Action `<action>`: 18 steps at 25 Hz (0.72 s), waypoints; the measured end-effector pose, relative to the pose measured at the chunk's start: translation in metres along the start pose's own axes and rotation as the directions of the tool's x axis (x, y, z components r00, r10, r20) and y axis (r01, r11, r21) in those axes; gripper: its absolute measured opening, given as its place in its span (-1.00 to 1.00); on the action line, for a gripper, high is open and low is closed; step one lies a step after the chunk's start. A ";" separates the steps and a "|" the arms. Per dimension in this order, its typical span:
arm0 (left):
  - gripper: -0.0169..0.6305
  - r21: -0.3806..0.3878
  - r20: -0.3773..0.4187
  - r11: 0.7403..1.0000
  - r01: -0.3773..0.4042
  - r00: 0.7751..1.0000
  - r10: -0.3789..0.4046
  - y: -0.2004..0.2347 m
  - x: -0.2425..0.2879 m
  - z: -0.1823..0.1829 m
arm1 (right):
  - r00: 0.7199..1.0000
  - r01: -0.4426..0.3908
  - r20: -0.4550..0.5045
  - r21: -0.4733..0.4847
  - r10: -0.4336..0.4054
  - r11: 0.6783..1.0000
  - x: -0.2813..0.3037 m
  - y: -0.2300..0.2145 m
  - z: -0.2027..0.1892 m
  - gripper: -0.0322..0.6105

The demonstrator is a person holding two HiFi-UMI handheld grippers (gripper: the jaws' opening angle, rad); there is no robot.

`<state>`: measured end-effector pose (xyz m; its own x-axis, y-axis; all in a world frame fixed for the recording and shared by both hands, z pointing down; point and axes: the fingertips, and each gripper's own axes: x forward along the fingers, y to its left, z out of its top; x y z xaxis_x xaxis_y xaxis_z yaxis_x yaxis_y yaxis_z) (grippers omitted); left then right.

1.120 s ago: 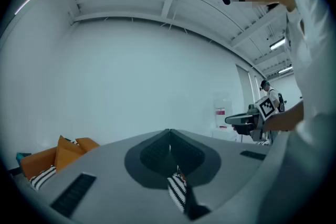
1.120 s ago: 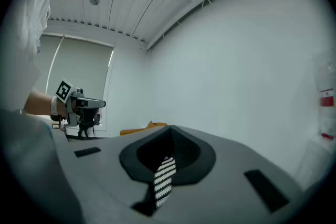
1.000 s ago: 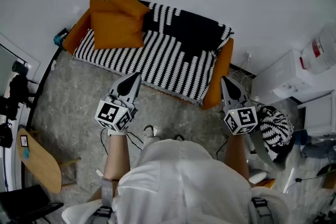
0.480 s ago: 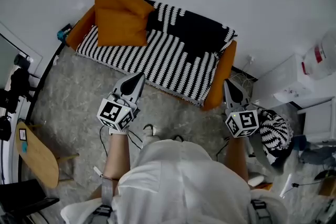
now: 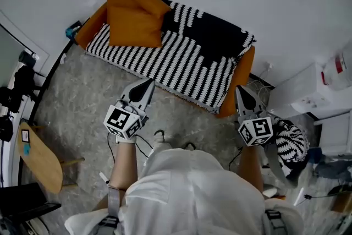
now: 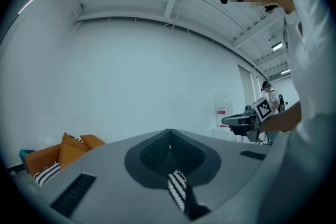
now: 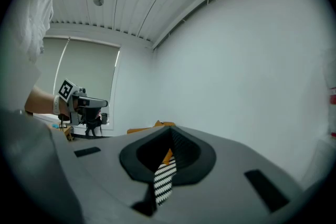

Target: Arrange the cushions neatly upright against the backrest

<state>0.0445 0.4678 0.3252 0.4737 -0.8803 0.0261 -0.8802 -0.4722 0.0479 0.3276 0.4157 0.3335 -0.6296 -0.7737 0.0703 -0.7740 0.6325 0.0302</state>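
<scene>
Cushions (image 5: 135, 26) piled at left end of sofa (image 5: 184, 63), well apart from left gripper (image 5: 148, 82) and right gripper (image 5: 240, 89), both with jaws together, empty. Likely soft, light, squashy: pinch deep at a corner seam.

Left claw (image 5: 147, 84) held out level, jaws pressed together, nothing between. Right claw (image 5: 241, 92) likewise: level, jaws together, empty. Forearms (image 5: 124, 159) extended forward, well apart.

Cushions (image 5: 133, 27) smooth matt cloth; throw (image 5: 168, 60) woven (rougher, v. matt).
</scene>
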 end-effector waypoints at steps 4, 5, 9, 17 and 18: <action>-0.90 0.001 0.000 1.000 -0.009 1.000 0.009 0.021 -0.012 0.000 | 0.999 -0.034 0.019 0.015 0.033 0.999 0.020 0.017 0.007 -0.88; -0.90 0.001 0.002 1.000 -0.014 1.000 0.014 0.028 -0.015 0.001 | 0.999 -0.045 0.016 0.011 0.045 0.999 0.028 0.023 0.008 -0.88; -0.90 0.004 0.002 0.999 -0.031 1.000 0.031 0.063 -0.028 0.005 | 0.997 -0.075 0.005 -0.014 0.075 0.997 0.060 0.046 0.015 -0.88; -0.90 0.007 0.015 0.998 -0.062 0.998 0.062 0.145 -0.053 0.009 | 0.995 -0.095 0.034 -0.034 0.096 0.995 0.134 0.094 0.033 -0.88; -0.90 0.007 0.016 0.998 -0.062 0.998 0.062 0.155 -0.055 0.008 | 0.994 -0.097 0.036 -0.037 0.099 0.995 0.142 0.101 0.034 -0.88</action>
<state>-0.1184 0.4424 0.3231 0.4176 -0.9085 0.0135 -0.9081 -0.4169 0.0393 0.1577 0.3681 0.3128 -0.7049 -0.7083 0.0369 -0.7060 0.7057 0.0598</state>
